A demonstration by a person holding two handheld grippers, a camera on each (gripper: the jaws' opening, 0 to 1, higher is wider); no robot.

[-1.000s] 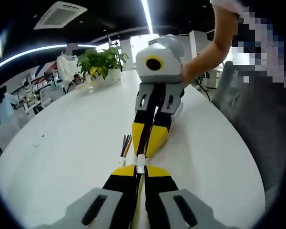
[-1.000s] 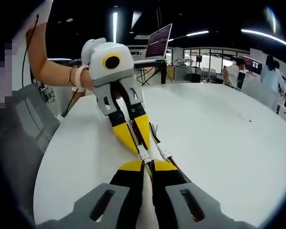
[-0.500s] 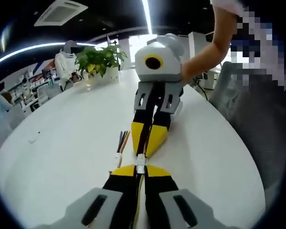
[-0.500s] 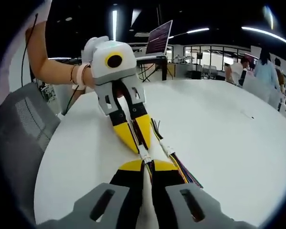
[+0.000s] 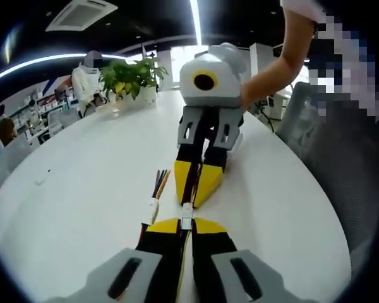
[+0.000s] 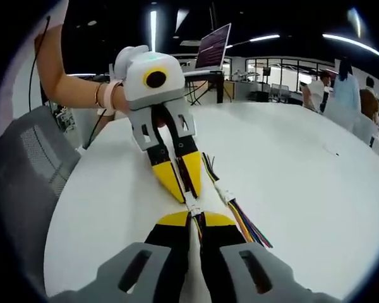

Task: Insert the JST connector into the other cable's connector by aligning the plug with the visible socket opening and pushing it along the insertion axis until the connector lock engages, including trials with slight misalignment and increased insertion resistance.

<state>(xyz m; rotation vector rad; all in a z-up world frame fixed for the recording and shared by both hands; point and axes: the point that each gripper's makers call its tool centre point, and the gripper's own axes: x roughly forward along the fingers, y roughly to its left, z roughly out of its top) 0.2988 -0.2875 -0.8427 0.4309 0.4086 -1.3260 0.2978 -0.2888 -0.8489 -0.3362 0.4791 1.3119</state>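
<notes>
Where the left gripper view looks along its own jaws, the left gripper has its yellow tips pressed together around a small white plug, most of which is hidden between them. Tip to tip against it, the right gripper reaches in from the far side, its jaws also closed; whatever they pinch is too small to make out. One loose white connector lies on the white table just left of the meeting tips, with a fan of coloured wires running away from it. A potted plant stands at the table's far edge, and a forearm is cut off at the top.

In the right gripper view, the right gripper is closed on a thin cable, the joint with the left gripper's closed tips a tiny white piece. Whether the two halves are fully mated cannot be told. The second connector and its wire bundle lie just right. An open laptop sits beyond.
</notes>
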